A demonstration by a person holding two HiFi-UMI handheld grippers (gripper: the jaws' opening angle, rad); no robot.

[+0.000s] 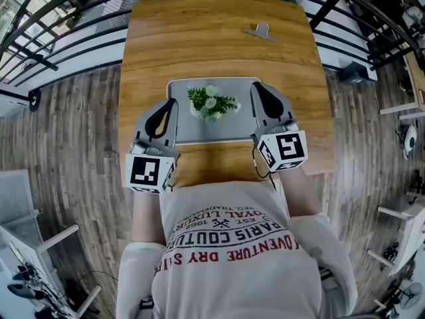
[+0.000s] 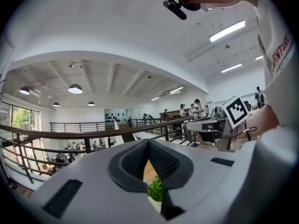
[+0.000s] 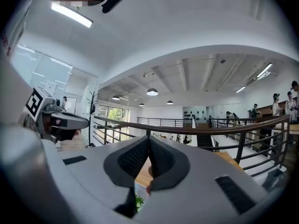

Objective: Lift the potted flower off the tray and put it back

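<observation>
The potted flower [image 1: 212, 103], green leaves with small white blooms in a pale pot, stands on the grey tray [image 1: 182, 133] at the table's middle. My left gripper [image 1: 171, 102] hovers at the tray's left edge, beside the plant and apart from it. My right gripper [image 1: 255, 85] hovers at the tray's right edge, also clear of the plant. In the left gripper view the left gripper [image 2: 148, 142] is shut with nothing between its pads, and the flower's leaves [image 2: 155, 189] peek through below. The right gripper [image 3: 148, 138] is shut and empty in its own view, pointing out over the railing.
The wooden table [image 1: 219, 52] carries a small metal clip [image 1: 260, 32] near its far edge. A black railing [image 1: 60, 25] runs round the table's far side and the left. White chairs [image 1: 40, 238] stand on the floor to my left and right.
</observation>
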